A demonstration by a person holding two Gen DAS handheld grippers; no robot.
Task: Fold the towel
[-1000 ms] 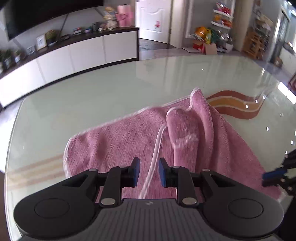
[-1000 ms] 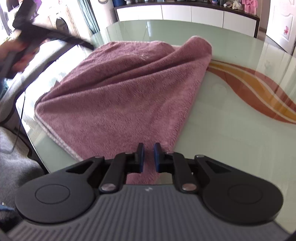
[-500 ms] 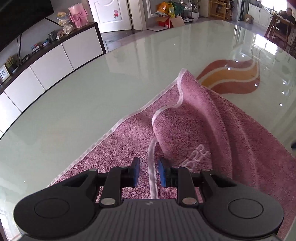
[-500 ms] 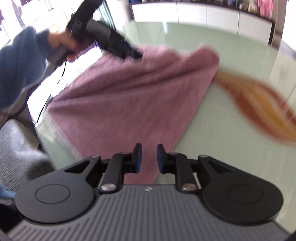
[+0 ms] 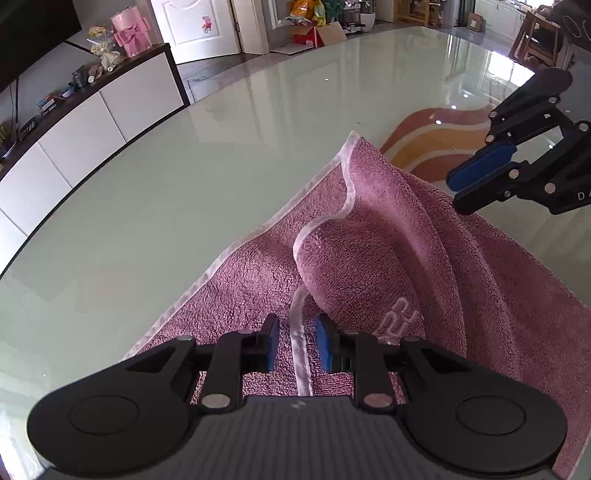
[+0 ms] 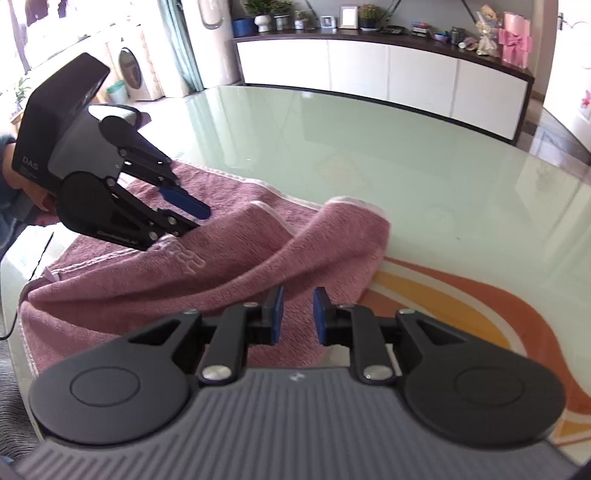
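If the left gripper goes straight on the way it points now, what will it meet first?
Most likely the pink towel: the left gripper points down at it, with the white hem between its open jaws. Beneath lies the glass table. Depth is unclear.

Bright living rm, glossy pale-green glass table [image 5: 221, 166]

White low cabinet [image 6: 388, 74] w/ dark top is seen at 12 o'clock, white door [image 5: 195, 29] at 11, washing machine [image 6: 135, 74] at 10; daylight is reflected off tabletop.

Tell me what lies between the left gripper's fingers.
In the left wrist view, the towel's white hem runs between the left gripper's fingers, untouched by either.
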